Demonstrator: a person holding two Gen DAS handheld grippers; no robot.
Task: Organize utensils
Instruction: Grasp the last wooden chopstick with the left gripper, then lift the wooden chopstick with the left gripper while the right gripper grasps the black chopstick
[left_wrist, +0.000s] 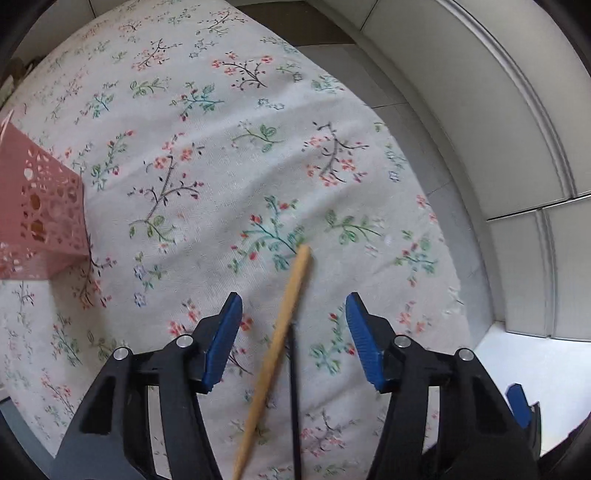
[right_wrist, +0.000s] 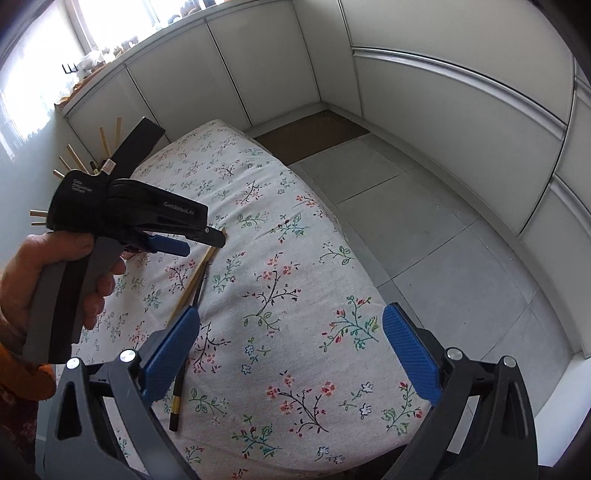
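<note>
Wooden chopstick (left_wrist: 280, 347) lies between the left gripper's (left_wrist: 294, 314) fingers, untouched

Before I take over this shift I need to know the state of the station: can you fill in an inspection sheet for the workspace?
Surface: floral tablecloth covers the table, slightly wrinkled.
Job's things: a wooden chopstick and a black chopstick lie side by side on the cloth; pink perforated basket at the cloth's edge.
Clutter: nothing seen.
Grippers: left gripper is open, straddling both chopsticks, pads not touching them; right gripper is open and empty above the cloth.
Cables: nothing seen.
Surroundings: white cabinets, grey tiled floor, a bright window.
</note>
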